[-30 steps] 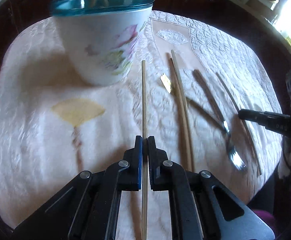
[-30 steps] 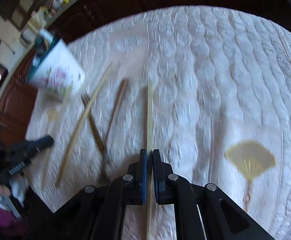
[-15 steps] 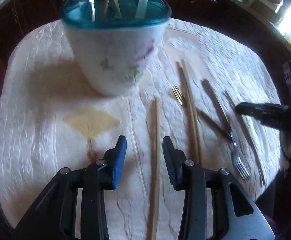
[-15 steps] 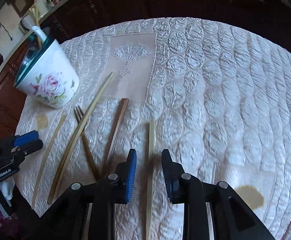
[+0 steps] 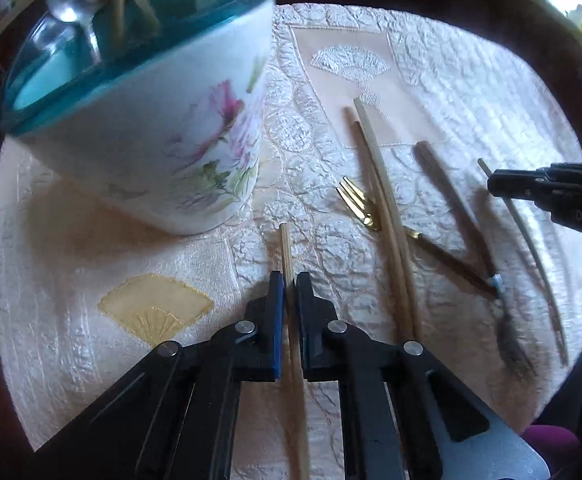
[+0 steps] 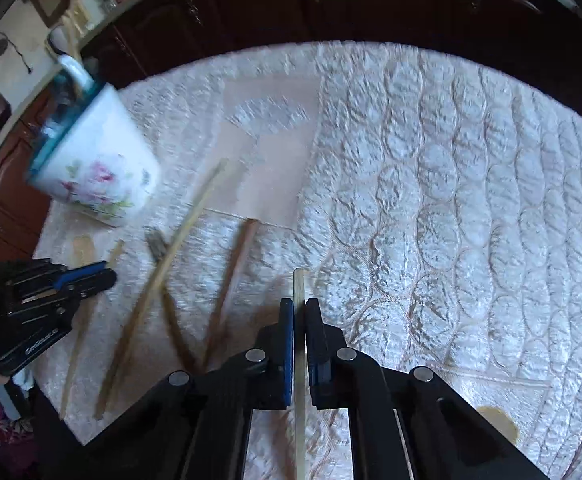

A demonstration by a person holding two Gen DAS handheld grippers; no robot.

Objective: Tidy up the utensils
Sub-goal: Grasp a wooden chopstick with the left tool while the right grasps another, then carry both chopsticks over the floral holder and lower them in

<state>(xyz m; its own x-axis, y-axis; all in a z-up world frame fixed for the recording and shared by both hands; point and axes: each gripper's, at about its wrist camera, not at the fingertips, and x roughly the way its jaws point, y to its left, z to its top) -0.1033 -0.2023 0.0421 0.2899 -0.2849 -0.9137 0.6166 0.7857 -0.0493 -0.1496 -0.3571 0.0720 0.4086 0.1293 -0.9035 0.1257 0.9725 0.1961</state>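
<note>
A white flowered holder [image 5: 163,128] with a teal rim stands on the quilted cloth and holds a spoon and sticks; it also shows in the right wrist view [image 6: 95,168]. My left gripper [image 5: 289,292] is shut on a light wooden chopstick [image 5: 285,244] just in front of the holder. My right gripper [image 6: 299,312] is shut on another pale chopstick [image 6: 299,284] near the table's front. Between them lie a pair of bamboo chopsticks [image 5: 383,200], a gold fork [image 5: 357,204], a dark-handled utensil [image 5: 451,196] and a silver fork [image 5: 511,344].
The table [image 6: 451,180] is covered by a white quilted cloth with yellow fan patches [image 5: 155,308]. Dark wooden cabinets [image 6: 251,4] stand behind it. My right gripper shows at the right edge of the left wrist view [image 5: 491,182].
Half a second ago both grippers were open around their chopsticks. Both have since shut on them. The left gripper has moved closer to the holder.
</note>
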